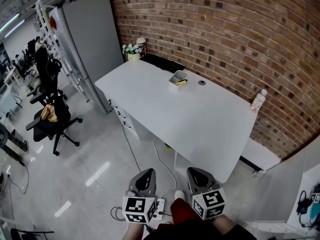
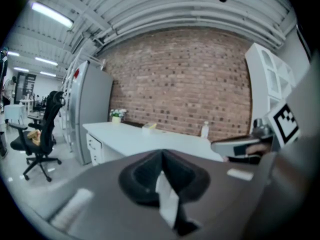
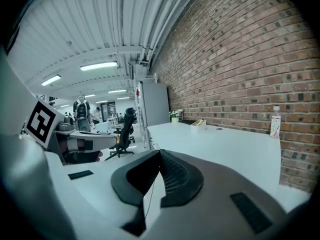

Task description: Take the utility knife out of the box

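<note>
The left tongs (image 1: 144, 174) and right tongs (image 1: 196, 173) are each pressed together and empty, held over the floor off the counter's (image 1: 200, 124) near corner. The box (image 1: 177, 77) sits by the counter's far edge along the wall, with the yellow knife (image 1: 181, 82) in it. A bottle (image 1: 258, 100) stands at the far right corner.

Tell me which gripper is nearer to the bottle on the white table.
Right. The right gripper is short of the bottle, which stands ahead to its right; the left gripper is beside it, farther left.

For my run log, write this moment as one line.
left gripper: shut, empty | right gripper: shut, empty | box: on table, untouched
</note>
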`<state>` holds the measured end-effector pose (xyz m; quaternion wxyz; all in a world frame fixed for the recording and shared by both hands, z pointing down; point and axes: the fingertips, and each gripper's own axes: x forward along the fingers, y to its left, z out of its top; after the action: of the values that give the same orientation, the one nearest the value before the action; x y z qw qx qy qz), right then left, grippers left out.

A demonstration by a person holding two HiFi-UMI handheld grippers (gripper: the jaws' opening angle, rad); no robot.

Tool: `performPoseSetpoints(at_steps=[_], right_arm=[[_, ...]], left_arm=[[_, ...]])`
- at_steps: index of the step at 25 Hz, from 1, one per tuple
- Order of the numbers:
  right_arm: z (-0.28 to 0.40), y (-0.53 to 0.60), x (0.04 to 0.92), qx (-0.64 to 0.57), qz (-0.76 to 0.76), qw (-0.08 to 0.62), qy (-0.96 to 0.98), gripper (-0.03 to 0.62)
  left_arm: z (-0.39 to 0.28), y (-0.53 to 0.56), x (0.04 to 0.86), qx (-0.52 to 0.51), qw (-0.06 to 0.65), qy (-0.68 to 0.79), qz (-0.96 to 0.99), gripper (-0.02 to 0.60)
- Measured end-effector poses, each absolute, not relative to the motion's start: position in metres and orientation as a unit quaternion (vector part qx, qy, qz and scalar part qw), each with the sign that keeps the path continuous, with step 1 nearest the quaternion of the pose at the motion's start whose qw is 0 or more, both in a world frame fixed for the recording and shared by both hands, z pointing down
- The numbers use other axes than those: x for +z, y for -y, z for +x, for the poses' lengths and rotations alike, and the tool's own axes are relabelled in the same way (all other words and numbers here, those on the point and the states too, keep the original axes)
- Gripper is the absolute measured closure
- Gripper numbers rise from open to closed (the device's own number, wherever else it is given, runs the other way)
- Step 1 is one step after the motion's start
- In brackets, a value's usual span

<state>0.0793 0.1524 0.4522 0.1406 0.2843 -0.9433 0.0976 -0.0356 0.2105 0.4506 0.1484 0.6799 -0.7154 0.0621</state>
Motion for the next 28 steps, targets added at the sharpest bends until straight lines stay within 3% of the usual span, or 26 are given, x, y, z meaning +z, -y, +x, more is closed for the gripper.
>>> performPoseSetpoints(at_steps=[28], right_arm=[[0.046, 0.026, 0.451, 0.111, 0.282, 0.129, 0.944, 0.586]], left_arm=[[-0.08, -0.034, 0.441, 0.087, 0.128, 0.731, 0.664, 0.578]])
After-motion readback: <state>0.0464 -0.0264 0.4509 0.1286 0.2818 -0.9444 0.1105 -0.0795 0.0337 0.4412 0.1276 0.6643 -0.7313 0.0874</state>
